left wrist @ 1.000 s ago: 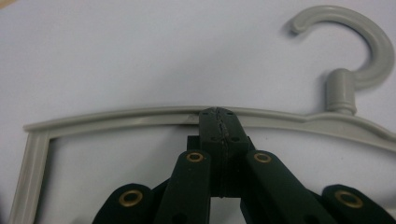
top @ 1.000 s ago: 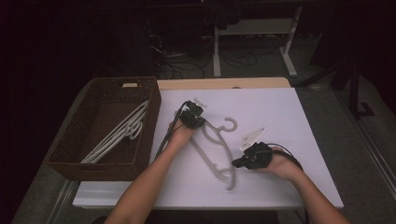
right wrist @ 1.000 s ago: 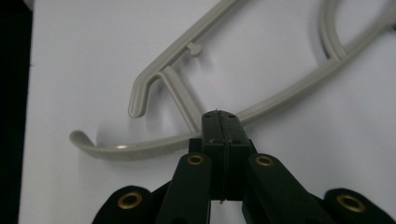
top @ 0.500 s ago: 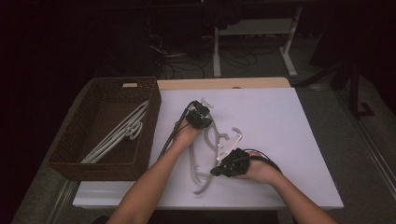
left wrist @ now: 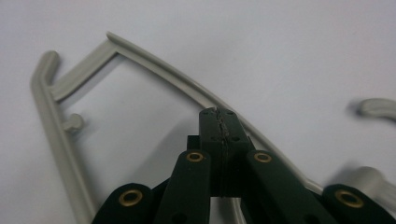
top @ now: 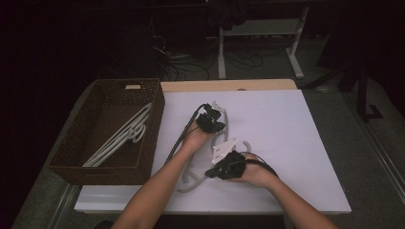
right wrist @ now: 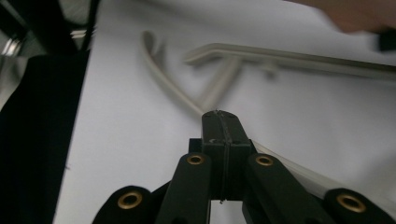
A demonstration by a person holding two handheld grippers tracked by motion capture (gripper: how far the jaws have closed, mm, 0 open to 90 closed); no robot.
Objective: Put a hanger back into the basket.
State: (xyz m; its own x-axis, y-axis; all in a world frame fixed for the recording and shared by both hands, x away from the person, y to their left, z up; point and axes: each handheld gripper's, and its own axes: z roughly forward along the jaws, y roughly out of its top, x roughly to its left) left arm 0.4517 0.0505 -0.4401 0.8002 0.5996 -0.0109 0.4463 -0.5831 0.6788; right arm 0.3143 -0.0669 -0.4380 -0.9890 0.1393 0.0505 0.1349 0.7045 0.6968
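Pale grey plastic is what you have in both grippers: one hanger [top: 210, 152] lying on the white worktop [top: 296, 124], just below the middle of the high view. Your left gripper [top: 211, 123] sits at the centre of that frame, at the hanger's far end, and in the left gripper view its jaws are pressed together over a curved arm of the hanger [left wrist: 187, 79], which passes right at their tips. Your right gripper [top: 225, 169] is lower and slightly to the right, near the front edge of the worktop (a white tag rides on top of it). In the right gripper view its jaws are likewise closed tight, pinching the thin grey bar of the hanger [right wrist: 177, 93] that runs up toward the upper left of the frame and out again at the lower right. The two grippers are near each other, with the hanger spanning between them.

At the left of the high view a brown woven basket [top: 71, 162] stands on the worktop's left edge, touching it, and more pale hangers [top: 119, 136] lie slanted inside it.
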